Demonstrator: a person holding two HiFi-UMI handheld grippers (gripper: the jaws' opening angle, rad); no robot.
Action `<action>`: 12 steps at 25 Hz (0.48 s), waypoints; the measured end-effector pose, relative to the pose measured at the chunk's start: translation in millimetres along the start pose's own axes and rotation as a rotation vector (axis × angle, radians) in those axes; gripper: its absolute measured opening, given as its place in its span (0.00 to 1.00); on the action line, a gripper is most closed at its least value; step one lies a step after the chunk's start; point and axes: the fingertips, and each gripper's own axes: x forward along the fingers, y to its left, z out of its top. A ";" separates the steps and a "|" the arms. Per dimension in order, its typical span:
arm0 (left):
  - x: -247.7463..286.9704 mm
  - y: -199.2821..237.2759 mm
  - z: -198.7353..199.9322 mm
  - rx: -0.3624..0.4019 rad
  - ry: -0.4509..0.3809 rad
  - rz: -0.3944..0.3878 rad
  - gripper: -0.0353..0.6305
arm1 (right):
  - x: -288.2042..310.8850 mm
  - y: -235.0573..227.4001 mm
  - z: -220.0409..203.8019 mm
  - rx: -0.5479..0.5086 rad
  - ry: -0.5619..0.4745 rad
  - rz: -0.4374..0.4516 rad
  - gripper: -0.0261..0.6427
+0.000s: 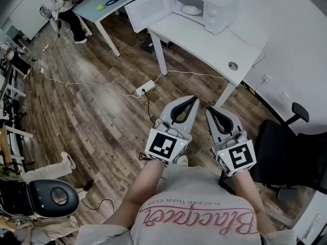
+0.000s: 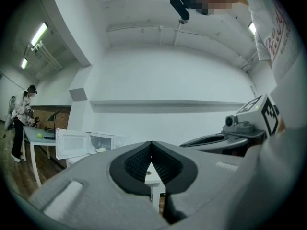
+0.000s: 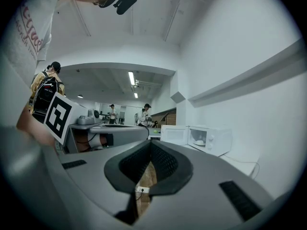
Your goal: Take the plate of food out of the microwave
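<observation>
A white microwave (image 1: 202, 6) stands on a white table (image 1: 204, 45) far ahead, its door (image 1: 148, 8) swung open to the left. Inside it rests a pale plate of food (image 1: 191, 9). Both grippers are held close to my chest, well short of the table. My left gripper (image 1: 194, 99) is shut with nothing in it, and beside it my right gripper (image 1: 210, 110) is also shut and empty. The left gripper view has the microwave (image 2: 91, 145) small at the left. In the right gripper view the microwave (image 3: 206, 139) sits right of the jaws.
Wooden floor lies between me and the table, with a power strip (image 1: 145, 88) and its cables across it. A black office chair (image 1: 286, 152) stands at the right and a black stool (image 1: 51, 198) at lower left. A person (image 1: 61, 9) sits by a second table (image 1: 110, 1) holding a green ball (image 1: 100, 7).
</observation>
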 end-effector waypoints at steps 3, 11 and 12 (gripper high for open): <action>-3.9 13.6 0.6 -0.003 -0.004 0.017 0.06 | 12.5 5.3 1.0 0.002 0.004 0.016 0.06; -15.9 35.5 3.1 -0.005 -0.019 0.058 0.06 | 31.0 16.3 1.2 -0.013 0.012 0.030 0.06; -16.5 37.9 2.2 -0.005 -0.017 0.060 0.06 | 32.5 17.2 1.3 -0.013 0.012 0.029 0.06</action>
